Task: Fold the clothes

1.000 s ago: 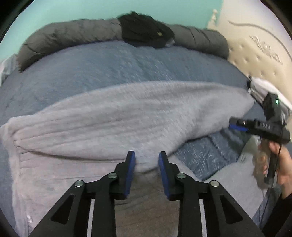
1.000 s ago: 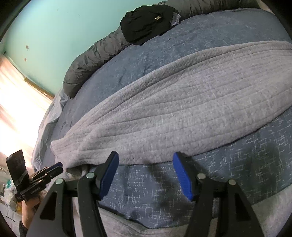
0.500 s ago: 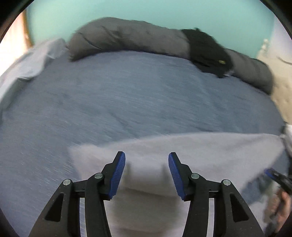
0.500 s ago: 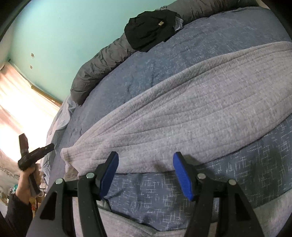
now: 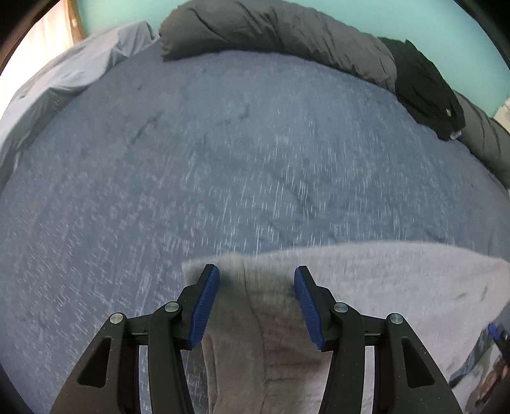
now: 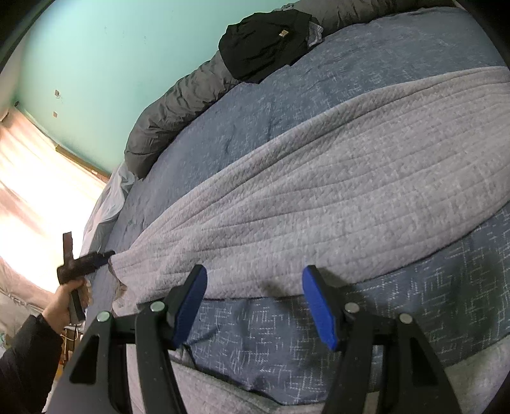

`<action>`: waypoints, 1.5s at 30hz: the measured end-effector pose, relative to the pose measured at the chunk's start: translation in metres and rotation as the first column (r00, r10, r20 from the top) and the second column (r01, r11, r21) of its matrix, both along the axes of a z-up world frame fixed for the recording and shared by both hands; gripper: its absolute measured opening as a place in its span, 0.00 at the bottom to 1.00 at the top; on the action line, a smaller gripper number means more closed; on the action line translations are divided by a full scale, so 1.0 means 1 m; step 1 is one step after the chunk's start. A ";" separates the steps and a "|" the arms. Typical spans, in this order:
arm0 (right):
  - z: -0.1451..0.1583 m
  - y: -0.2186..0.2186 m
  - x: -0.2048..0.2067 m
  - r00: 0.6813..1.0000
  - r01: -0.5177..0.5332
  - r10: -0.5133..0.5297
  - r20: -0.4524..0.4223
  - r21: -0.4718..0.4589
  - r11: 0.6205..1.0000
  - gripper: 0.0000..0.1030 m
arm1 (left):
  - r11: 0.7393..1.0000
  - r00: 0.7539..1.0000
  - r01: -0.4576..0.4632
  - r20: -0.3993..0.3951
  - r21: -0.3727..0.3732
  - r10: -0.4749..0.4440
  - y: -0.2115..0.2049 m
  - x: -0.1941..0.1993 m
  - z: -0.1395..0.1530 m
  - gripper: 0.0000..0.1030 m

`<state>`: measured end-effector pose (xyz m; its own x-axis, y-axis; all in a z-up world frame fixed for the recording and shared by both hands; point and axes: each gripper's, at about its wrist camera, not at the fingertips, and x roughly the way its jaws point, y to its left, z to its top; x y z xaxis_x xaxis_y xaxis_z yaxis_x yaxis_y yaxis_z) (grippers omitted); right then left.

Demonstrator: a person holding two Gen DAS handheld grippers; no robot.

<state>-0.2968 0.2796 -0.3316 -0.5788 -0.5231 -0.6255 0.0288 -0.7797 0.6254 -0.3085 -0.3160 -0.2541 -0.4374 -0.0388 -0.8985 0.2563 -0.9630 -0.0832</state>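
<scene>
Left wrist view: the left gripper [image 5: 256,288] hangs over the left end of the grey ribbed knit garment [image 5: 366,286], which lies flat on the blue flecked bedspread [image 5: 223,159]. Its blue pads [image 5: 207,302] stand apart, straddling the garment's end corner and a lengthwise crease; the jaws have just been closing, cloth lies between them, but the pads do not yet press on it. Judged: it is placed here to pinch that corner for a fold. A dark grey rolled duvet [image 5: 287,28] and a black garment [image 5: 427,92] sit at the far edge, well apart from the work. Right wrist view: the right gripper [image 6: 255,305] hovers with jaws spread wide over the near long edge of the grey garment [image 6: 318,191], nothing between the pads but bedspread [image 6: 318,334] and hem just beyond. It seems parked to take the near edge once the left has its hold. At the garment's left end the person's hand [image 6: 68,299] carries the left gripper's body, tip touching or just beside the cloth; I cannot tell which.
</scene>
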 end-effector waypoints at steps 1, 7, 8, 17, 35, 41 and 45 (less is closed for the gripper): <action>0.000 0.000 0.000 1.000 0.000 0.000 0.002 -0.002 1.000 0.61 | 1.000 1.000 0.013 0.009 0.005 -0.013 0.000 0.004 -0.001 0.36; 0.000 0.000 0.001 1.000 -0.003 0.003 0.003 -0.014 1.000 0.62 | 0.996 0.995 0.082 0.058 0.042 -0.085 0.012 0.033 -0.010 0.29; 0.000 0.000 0.001 1.000 -0.004 0.004 0.002 -0.015 1.000 0.62 | 0.995 0.994 0.084 0.070 0.050 -0.087 0.012 0.036 -0.012 0.29; 0.001 0.004 0.001 1.000 0.002 -0.002 0.004 -0.032 0.999 0.63 | 0.999 1.000 0.021 -0.013 0.035 -0.021 -0.001 0.035 0.008 0.39; -0.007 0.007 -0.001 1.000 0.003 -0.002 0.026 -0.033 0.999 0.63 | 0.982 0.990 -0.137 -0.026 0.132 0.142 -0.047 0.006 0.000 0.55; -0.007 0.006 -0.003 1.000 0.005 -0.004 0.028 -0.034 0.999 0.63 | 0.972 0.991 -0.129 -0.017 0.197 0.134 -0.045 0.008 -0.004 0.53; -0.007 0.004 -0.003 1.000 0.001 0.000 0.026 -0.034 0.999 0.63 | 0.960 0.993 -0.109 -0.020 0.257 0.118 -0.040 0.016 -0.004 0.41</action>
<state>-0.3000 0.2841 -0.3383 -0.5629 -0.5439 -0.6223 0.0115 -0.7580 0.6521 -0.2923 -0.3556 -0.2582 -0.4743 0.1389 -0.8693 0.3549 -0.8735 -0.3332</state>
